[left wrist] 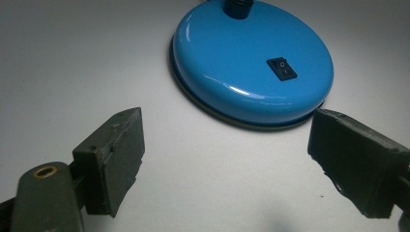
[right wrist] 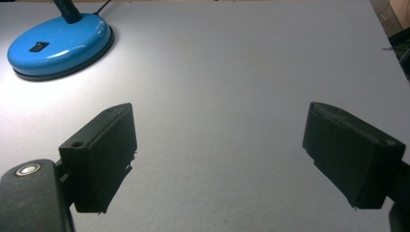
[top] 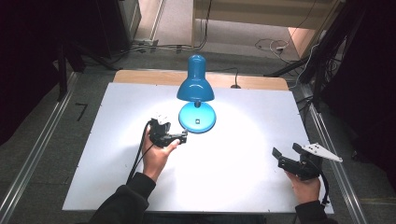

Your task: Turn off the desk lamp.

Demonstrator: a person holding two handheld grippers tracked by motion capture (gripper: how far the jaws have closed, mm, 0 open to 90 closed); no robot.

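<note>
As seen from the high view, a lit blue desk lamp (top: pixel 196 93) is found standing upright toward the far middle of the white worktop (top: pixel 243 182), with the left gripper (top: pixel 183 136) held just beside the near-left edge of its round base and the right gripper (top: pixel 285 153) well apart near the right edge. In the left gripper view, the jaws are seen spread wide, empty, and aimed at the lamp base (left wrist: pixel 241 63), on which a black rocker switch (left wrist: pixel 282 68) is set; the right-hand jaw lies close to the base rim, though contact cannot be confirmed. In the right gripper view, the jaws are likewise held wide and empty over bare worktop, the base (right wrist: pixel 58 46) being noted far off at upper left. The base is judged heavy, rigid and glossy, hence slippery; the thin rim or the neck is judged the better hold, and the switch is best pressed with one jaw tip.
</note>
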